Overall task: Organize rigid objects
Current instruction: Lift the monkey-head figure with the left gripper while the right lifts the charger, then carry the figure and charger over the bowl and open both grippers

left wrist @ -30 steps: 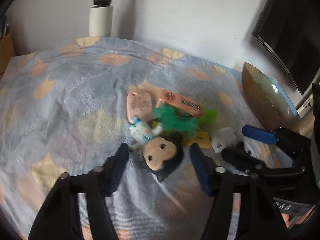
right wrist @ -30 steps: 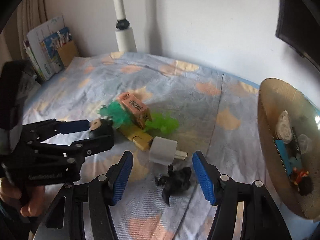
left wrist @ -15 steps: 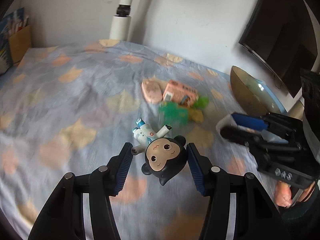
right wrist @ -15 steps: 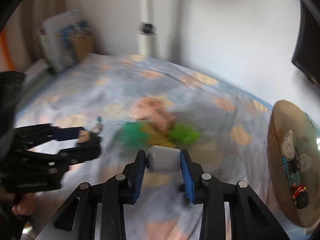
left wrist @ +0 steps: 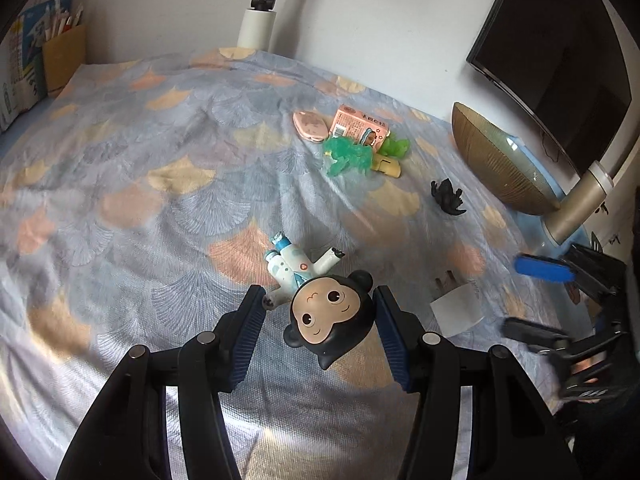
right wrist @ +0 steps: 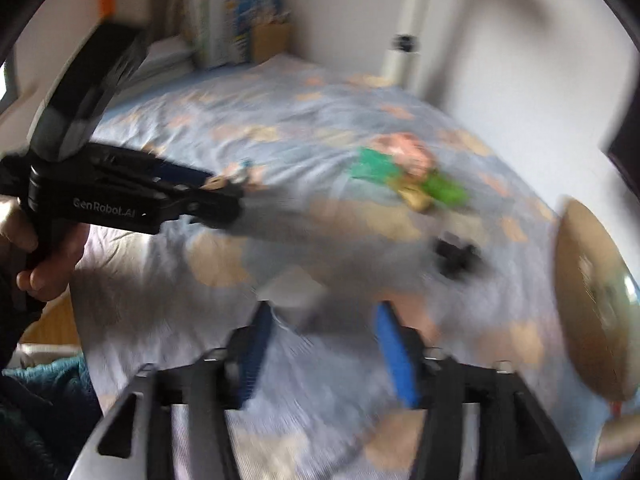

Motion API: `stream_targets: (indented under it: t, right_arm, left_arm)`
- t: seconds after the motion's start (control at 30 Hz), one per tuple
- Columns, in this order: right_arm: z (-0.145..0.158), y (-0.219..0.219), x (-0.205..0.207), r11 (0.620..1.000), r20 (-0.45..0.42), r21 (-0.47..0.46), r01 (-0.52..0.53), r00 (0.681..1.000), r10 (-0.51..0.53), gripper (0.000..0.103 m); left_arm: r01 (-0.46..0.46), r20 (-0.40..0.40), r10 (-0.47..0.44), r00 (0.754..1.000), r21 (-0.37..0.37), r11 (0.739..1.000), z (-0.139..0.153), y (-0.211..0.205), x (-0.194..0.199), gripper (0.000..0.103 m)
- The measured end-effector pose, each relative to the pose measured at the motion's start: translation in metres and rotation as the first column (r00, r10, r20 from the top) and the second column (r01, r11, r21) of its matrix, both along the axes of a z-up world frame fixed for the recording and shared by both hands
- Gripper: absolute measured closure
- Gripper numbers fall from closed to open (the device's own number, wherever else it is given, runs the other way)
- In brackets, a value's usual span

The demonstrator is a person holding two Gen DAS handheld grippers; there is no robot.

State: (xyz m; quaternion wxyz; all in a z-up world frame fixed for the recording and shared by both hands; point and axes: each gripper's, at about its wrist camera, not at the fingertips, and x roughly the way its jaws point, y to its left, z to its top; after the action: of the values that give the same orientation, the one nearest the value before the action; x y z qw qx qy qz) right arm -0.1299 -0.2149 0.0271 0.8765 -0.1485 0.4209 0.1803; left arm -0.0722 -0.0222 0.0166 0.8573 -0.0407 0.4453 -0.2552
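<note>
A doll figurine (left wrist: 330, 314) with a black-haired head and a white and blue body hangs above the patterned cloth, with my left gripper (left wrist: 320, 296) shut on it. The right wrist view is blurred and shows that left gripper (right wrist: 216, 196) at the left. My right gripper (right wrist: 324, 312) has its jaws opening, and nothing is pressed between them. A white charger plug (left wrist: 456, 310) lies on the cloth just off my right gripper (left wrist: 538, 300), near its left finger. In the blurred view the white plug (right wrist: 292, 296) is only a smear.
A pile sits mid-cloth: a pink box (left wrist: 360, 128), a pink oval case (left wrist: 310, 126), green toys (left wrist: 348, 156) and a yellow clip (left wrist: 386, 166). A black dinosaur figure (left wrist: 448, 198) lies alone. A gold bowl (left wrist: 492, 160) stands at the right, under a dark monitor (left wrist: 552, 52).
My right gripper closed on the white plug, carried it away from the pile and has let it go onto the cloth. My left gripper drew back from the pile with the doll.
</note>
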Motion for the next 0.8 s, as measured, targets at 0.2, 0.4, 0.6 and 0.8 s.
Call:
stream_targets:
  t: [0.2,0.4,0.6,0.8]
  right_arm:
    - [0.007,-0.022,-0.011,0.954,-0.112,0.267,0.138,0.987,-0.112,0.044]
    - [-0.016,0.032,0.007,0.982,-0.119,0.088,0.166,0.981,-0.155,0.044]
    - [-0.026,0.038,0.021,0.975,-0.104,0.034,0.222,0.971,-0.217,0.071]
    - [-0.021,0.018,0.015,0.961,-0.086,0.084,0.265,0.962,-0.258,0.077]
  left_arm:
    - [-0.001,0.001,0.001,1.0,-0.02,1.0,0.0,0.003,-0.001,0.051]
    - [-0.002,0.01,0.002,1.0,-0.018,1.0,0.001,0.003,-0.005,0.051]
    - [-0.007,0.02,0.007,1.0,-0.008,1.0,0.001,0.0,-0.007,0.051]
    - [-0.005,0.037,0.005,0.999,0.006,1.0,0.002,-0.003,-0.011,0.051]
